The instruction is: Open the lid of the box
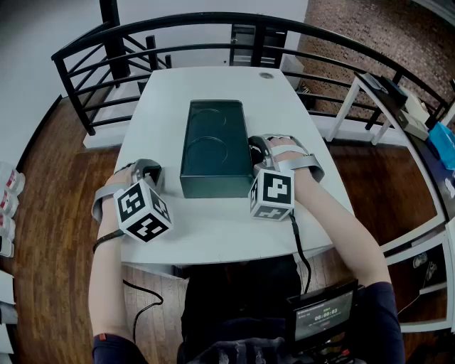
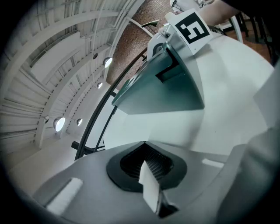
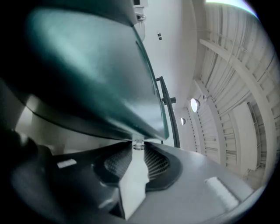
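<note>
L gripper (image 1: 148, 170) & R gripper (image 1: 257, 151): grey metal, white cubes (image 1: 142, 211) w/ black square markers, black cables (image 1: 297, 242). Dark short sleeves (image 1: 380, 313).

A loft-style mezzanine workspace: black railing (image 1: 213, 15), brick wall (image 1: 370, 28), wooden floor (image 1: 57, 185), white table (image 1: 213, 234).

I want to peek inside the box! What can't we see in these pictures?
1. Inside the box: head view, the shut lid covers it.
2. A latch or hinge: head view, too small to spot; the right claw hides part of that side.
3. Whether the right claw touches the box: right gripper view, the box fills the picture, blurred.
</note>
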A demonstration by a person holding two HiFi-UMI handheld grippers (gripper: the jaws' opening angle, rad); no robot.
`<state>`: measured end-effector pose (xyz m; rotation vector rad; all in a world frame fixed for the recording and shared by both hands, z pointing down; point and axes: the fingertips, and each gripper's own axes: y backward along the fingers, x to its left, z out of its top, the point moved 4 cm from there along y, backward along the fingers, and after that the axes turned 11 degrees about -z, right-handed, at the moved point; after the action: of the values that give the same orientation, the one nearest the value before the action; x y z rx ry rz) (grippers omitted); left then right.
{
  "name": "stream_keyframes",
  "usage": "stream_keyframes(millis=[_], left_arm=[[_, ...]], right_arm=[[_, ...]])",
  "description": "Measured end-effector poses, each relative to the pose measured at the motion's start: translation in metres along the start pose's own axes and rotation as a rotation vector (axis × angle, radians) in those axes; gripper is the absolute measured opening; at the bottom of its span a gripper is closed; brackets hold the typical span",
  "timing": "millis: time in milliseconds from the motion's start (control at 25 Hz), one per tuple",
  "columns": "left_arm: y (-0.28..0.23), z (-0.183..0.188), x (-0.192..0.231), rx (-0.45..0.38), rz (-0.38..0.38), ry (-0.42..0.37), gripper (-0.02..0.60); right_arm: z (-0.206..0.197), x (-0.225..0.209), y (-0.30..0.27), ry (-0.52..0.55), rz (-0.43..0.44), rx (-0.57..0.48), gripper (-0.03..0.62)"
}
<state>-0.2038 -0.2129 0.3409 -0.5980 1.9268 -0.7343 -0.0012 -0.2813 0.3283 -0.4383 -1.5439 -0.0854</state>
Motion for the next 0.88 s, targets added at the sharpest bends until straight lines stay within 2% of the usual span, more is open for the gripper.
stream_keyframes(millis=[40,520,880], left_arm=[[-0.001,0.0,0.001,0.0,0.002,0.0,0.014],[-0.001,-0.002,0.002,0.0,0.003,0.006,0.014],[-0.002,-0.002,0.001,0.002,0.003,0.008,0.014]], right_arm=[[0.0,-0.001,-0.001,0.004,-0.003,0.0,0.065],[-0.001,-0.003,0.003,0.058,-0.018,0.021,0.067],[-0.051,-0.003,0.013,0.13,0.005,0.098,0.067]])
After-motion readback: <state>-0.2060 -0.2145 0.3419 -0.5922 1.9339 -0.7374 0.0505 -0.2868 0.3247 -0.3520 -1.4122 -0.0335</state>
